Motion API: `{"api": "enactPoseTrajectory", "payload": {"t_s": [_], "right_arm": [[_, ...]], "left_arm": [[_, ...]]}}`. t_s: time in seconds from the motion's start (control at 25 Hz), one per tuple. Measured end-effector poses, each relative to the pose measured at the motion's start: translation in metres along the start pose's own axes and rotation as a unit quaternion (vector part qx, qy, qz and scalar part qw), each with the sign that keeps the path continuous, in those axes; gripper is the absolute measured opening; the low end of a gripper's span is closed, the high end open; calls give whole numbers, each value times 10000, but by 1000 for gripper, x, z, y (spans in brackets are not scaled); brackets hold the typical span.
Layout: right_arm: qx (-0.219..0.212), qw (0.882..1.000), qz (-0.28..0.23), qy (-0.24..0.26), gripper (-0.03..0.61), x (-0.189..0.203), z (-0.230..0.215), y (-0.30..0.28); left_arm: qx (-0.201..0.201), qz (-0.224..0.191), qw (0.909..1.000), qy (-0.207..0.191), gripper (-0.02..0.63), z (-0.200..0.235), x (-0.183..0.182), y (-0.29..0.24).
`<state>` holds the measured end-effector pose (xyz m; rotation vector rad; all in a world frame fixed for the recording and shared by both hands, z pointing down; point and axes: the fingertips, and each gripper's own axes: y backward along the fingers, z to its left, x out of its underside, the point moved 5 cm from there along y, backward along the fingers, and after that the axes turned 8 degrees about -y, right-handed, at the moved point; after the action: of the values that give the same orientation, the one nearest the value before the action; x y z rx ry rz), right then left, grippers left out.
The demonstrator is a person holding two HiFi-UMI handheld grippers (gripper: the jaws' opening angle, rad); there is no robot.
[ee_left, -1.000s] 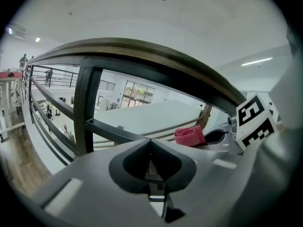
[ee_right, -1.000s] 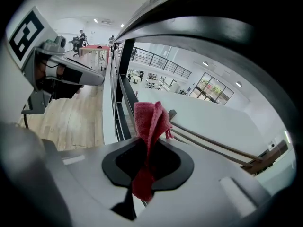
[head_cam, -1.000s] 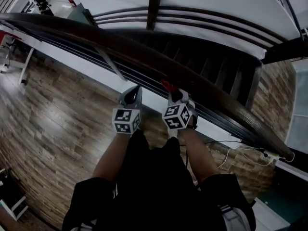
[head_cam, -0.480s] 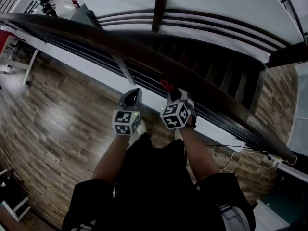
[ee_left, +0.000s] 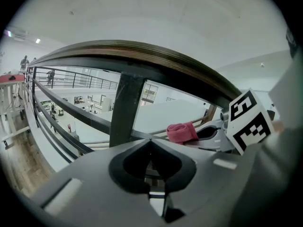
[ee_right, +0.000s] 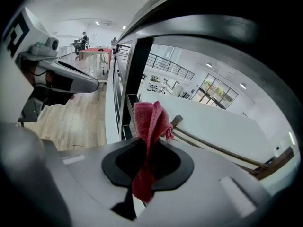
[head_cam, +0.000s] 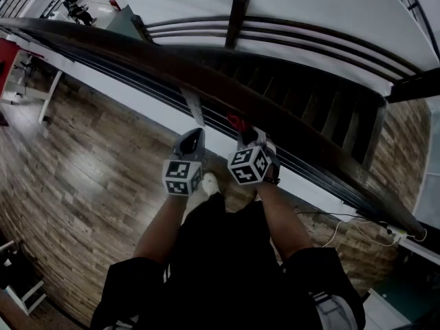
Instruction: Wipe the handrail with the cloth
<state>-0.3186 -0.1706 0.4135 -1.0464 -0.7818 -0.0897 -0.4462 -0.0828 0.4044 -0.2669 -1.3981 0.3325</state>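
Head view: we've got both grippers side by side at the near side of the dark wooden handrail (head_cam: pixel 124 50). The left gripper (head_cam: pixel 194 136) sits by a metal baluster (head_cam: pixel 193 106) and the right gripper (head_cam: pixel 242 130) just beside it, with a red tip of the cloth (head_cam: pixel 237 122) showing at its front. From here we can't read either pair of fingers, or whether the cloth touches the rail. The right gripper view settles the first: its fingers are clamped on the red cloth (ee_right: pixel 149 126), which stands bunched up out of them and hangs down through them. The left gripper view shows its own fingers together with nothing between them. It also gives us the side-on look the others lack: the cloth (ee_left: pixel 182 132) sits below the handrail's (ee_left: pixel 142 56) underside, clear daylight between them. Only the head view shows the wood plank floor (head_cam: pixel 82 177) underfoot and the staircase (head_cam: pixel 302 95) beyond the rail.
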Motion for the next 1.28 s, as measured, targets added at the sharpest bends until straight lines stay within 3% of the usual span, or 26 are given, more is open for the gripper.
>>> {"api": "enactPoseTrajectory", "payload": {"t_s": [0.68,1.12,1.28], "right_arm": [[-394,9974,-106,590,41,-49,33,-29],[-405,9974,-192,564,41,-64,41,-37],[-615,9949,-398,698,41,-73,48,-44]], "left_arm": [[-518,152,9980,314,0,40,18,27],[-689,84,9967,419,0,56,18,44],[-678,117,9970,358,0,54,18,46]]}}
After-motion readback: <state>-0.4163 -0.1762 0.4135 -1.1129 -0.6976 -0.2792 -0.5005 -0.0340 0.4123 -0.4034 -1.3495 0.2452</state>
